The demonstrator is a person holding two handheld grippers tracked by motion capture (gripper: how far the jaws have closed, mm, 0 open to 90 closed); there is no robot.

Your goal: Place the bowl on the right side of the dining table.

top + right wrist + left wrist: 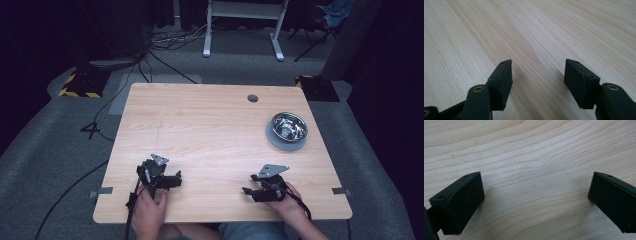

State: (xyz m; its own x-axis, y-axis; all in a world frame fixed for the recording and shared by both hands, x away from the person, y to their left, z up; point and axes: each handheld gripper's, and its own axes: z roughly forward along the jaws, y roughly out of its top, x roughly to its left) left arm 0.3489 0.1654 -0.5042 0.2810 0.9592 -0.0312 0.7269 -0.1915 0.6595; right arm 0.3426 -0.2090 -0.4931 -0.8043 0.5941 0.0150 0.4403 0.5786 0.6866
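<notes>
Grey carpet surrounds your pale wood table [210,125]. Beyond your tongs, right of them, a steel bowl [289,126] sits. Left tongs [170,181] and right tongs [248,192] both gape wide, empty.

Bowl [288,126] on mat [273,139], table's [210,125] far right, hand-held grippers near edge

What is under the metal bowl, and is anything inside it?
The metal bowl stands on a round grey mat on the table. Inside, only reflections show; the mat's middle is covered.
</notes>
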